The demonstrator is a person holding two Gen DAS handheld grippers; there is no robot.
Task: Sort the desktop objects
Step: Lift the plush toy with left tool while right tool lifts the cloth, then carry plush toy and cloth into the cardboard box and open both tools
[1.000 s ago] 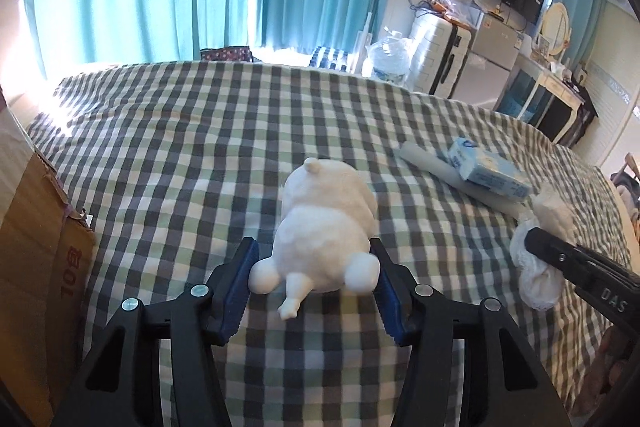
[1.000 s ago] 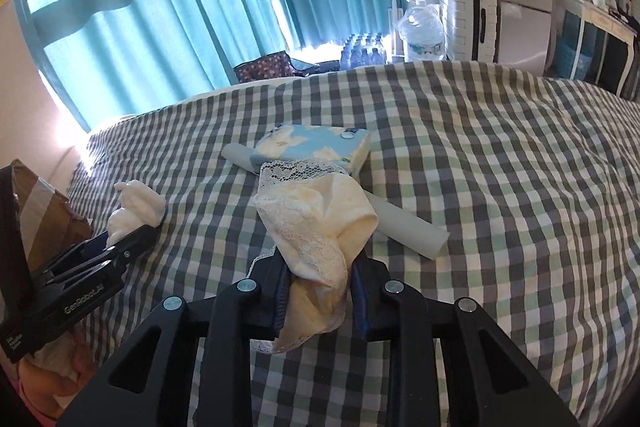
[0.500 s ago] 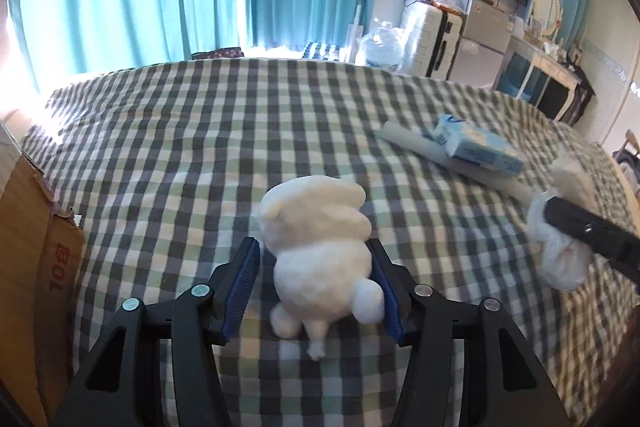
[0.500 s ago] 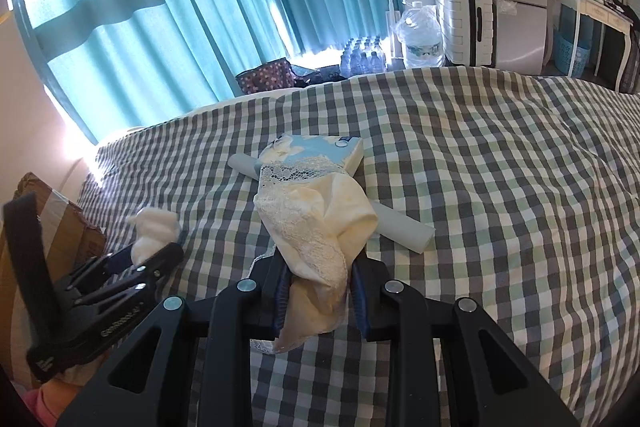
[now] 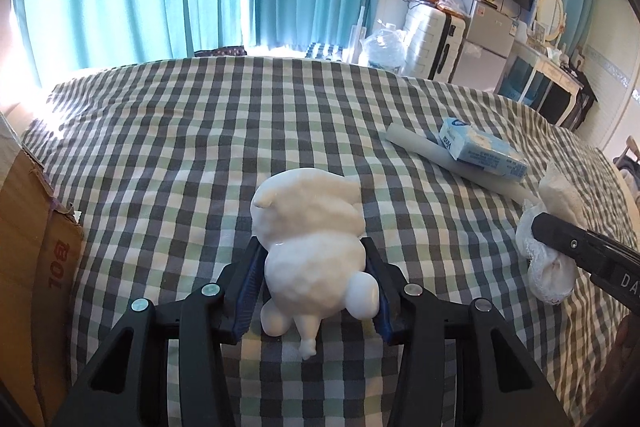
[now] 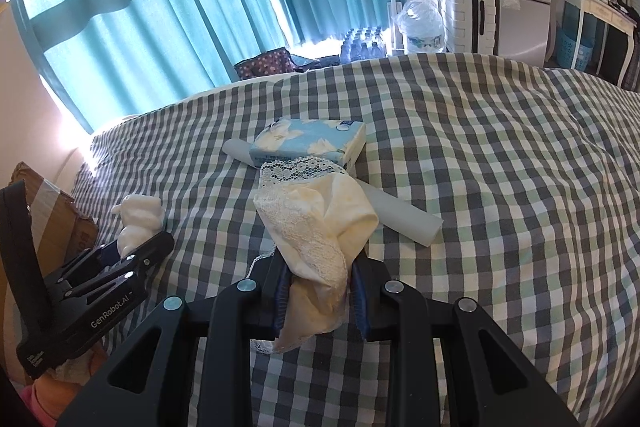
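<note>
A white animal figurine [image 5: 312, 227] lies on the checked bedcover [image 5: 180, 147] between the blue pads of my left gripper [image 5: 311, 247]. The jaws are closing and both pads meet its flanks. In the right wrist view the same figurine [image 6: 140, 215] sticks out beyond the left gripper [image 6: 160, 243] at the far left. My right gripper [image 6: 318, 267] is shut on a cream lace cloth [image 6: 316, 219] that bulges up above the jaws. From the left wrist view the right gripper [image 5: 538, 223] and its cloth [image 5: 548, 267] sit at the right edge.
A blue tissue pack [image 6: 312, 139] rests on a pale rolled tube [image 6: 404, 219] just beyond the cloth. A cardboard box [image 5: 24, 247] stands at the bed's left edge. Past the bed are curtains, a suitcase and a water jug.
The left jaws have narrowed onto the figurine, which now sits deeper between the pads with its legs hanging toward me. The right gripper and its cloth have stayed put.
</note>
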